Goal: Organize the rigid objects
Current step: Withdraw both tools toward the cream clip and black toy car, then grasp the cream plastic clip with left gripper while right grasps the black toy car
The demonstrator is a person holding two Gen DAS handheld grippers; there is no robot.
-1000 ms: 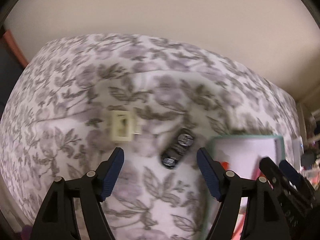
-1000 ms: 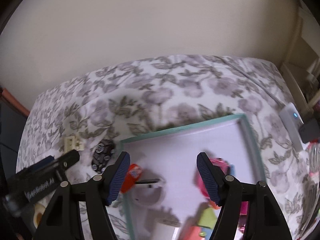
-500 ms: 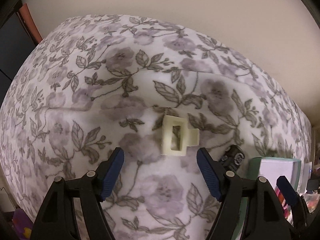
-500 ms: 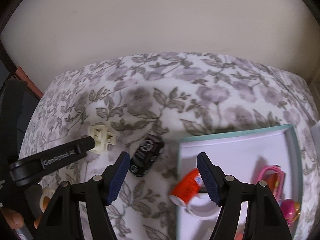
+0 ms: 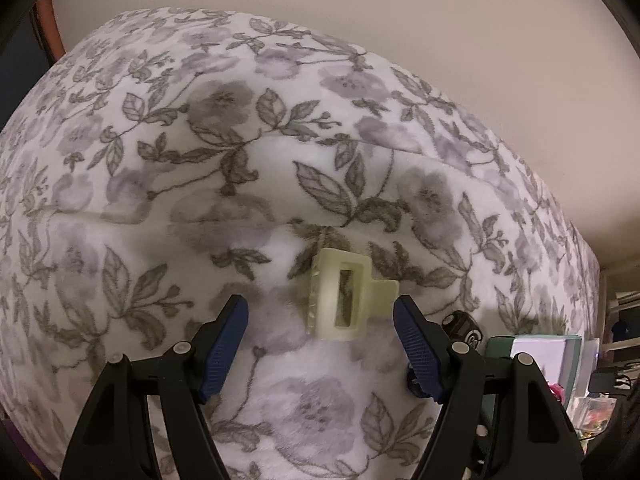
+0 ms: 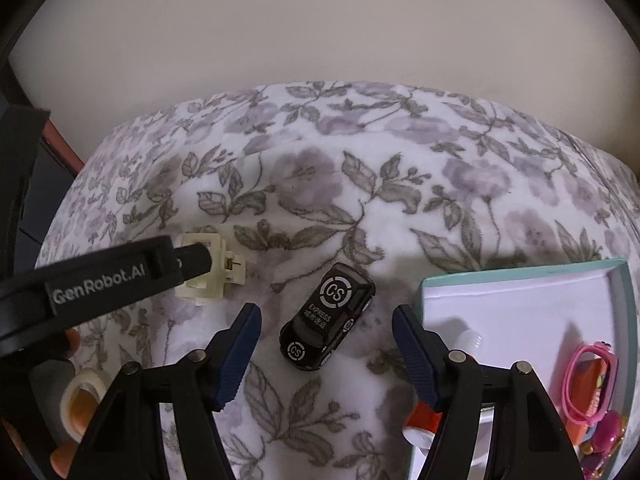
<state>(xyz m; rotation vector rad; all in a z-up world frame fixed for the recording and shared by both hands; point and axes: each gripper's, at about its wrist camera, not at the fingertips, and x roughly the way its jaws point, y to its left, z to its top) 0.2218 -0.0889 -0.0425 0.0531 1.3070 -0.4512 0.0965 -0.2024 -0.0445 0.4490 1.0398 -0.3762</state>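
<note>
A cream plastic hair clip (image 5: 347, 294) lies on the floral blanket (image 5: 224, 152), between the tips of my open, empty left gripper (image 5: 320, 332). It also shows in the right wrist view (image 6: 218, 270), partly behind the left gripper's finger (image 6: 120, 276). A black toy car (image 6: 328, 316) lies on the blanket between the tips of my open, empty right gripper (image 6: 326, 338); in the left wrist view only its end (image 5: 464, 326) shows.
A teal-rimmed white box (image 6: 520, 272) at the right holds a pink band (image 6: 586, 384), an orange-red item (image 6: 424, 416) and other small toys. A tape roll (image 6: 82, 394) lies at lower left. A beige wall (image 6: 320, 32) stands behind the bed.
Both grippers have moved left and closer to the blanket. The left one went from the car to the hair clip; the right one went from over the box to the car.
</note>
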